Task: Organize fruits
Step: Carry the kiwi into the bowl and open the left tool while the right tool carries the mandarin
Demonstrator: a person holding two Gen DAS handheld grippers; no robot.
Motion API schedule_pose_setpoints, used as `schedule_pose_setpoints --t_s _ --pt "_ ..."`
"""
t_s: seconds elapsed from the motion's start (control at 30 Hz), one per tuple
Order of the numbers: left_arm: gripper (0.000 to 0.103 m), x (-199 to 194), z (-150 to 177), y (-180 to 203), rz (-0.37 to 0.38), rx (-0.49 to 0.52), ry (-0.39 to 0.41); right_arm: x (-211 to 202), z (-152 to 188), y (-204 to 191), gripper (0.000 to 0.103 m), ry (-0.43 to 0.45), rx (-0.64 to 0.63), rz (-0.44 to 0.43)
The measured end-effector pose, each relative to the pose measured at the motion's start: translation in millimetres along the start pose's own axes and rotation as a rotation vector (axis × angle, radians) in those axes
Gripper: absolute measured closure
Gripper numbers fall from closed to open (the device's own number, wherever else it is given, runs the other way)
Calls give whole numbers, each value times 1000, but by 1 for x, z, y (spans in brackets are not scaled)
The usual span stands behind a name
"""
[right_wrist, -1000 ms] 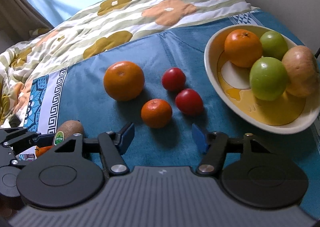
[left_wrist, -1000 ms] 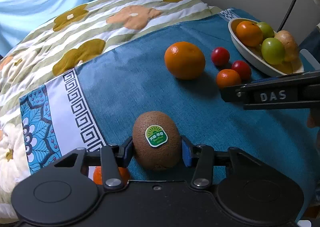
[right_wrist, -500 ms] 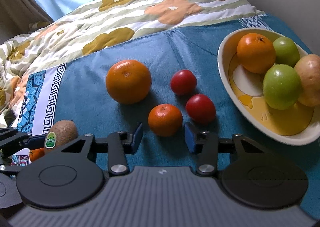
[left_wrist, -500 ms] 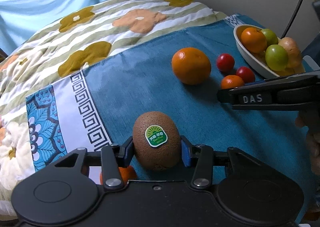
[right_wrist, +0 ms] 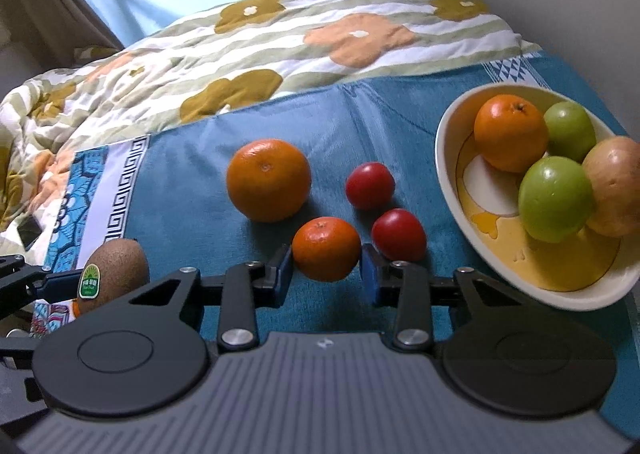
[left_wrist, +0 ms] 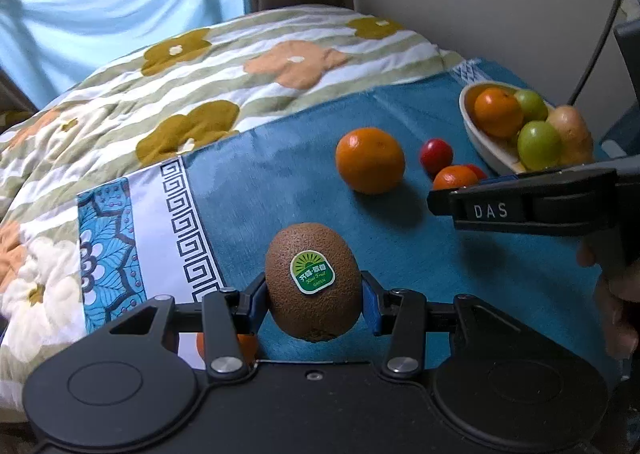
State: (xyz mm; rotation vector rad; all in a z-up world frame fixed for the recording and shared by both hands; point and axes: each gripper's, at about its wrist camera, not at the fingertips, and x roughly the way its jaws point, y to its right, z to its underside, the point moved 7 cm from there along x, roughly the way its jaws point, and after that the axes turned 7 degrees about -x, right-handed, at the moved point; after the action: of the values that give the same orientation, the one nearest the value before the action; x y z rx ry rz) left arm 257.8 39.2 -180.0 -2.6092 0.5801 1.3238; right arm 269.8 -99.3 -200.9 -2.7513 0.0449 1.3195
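1. With the small mandarin (right_wrist: 326, 248) on the blue cloth (right_wrist: 192, 189) between its pads, the right claw (right_wrist: 326, 274) has just been closing onto it; lift straight (tomato (right_wrist: 398, 234) just beside).
2. Left claw (left_wrist: 314, 304) grips the kiwi (left_wrist: 313, 280); carry both to the bowl (right_wrist: 448, 189).

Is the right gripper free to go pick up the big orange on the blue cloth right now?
Probably not yet: the right gripper is shut on the small orange. The path to the big orange looks clear once that's dropped.
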Motion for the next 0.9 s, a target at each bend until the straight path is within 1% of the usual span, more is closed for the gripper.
schedule_pose_setpoints --t_s 0.2,0.43,0.67,0.9 --pt "53 -20 0 16 -27 -45 41 -23 0 8 52 33 -52 -33" --pt "53 -43 0 52 -44 -82 76 -56 3 31 52 54 -82 -67" --pt "53 -59 -3 97 -41 -118 101 -91 7 68 52 74 -118 -93" --pt "53 -65 -18 146 -28 -123 128 -116 7 115 52 90 -133 -101"
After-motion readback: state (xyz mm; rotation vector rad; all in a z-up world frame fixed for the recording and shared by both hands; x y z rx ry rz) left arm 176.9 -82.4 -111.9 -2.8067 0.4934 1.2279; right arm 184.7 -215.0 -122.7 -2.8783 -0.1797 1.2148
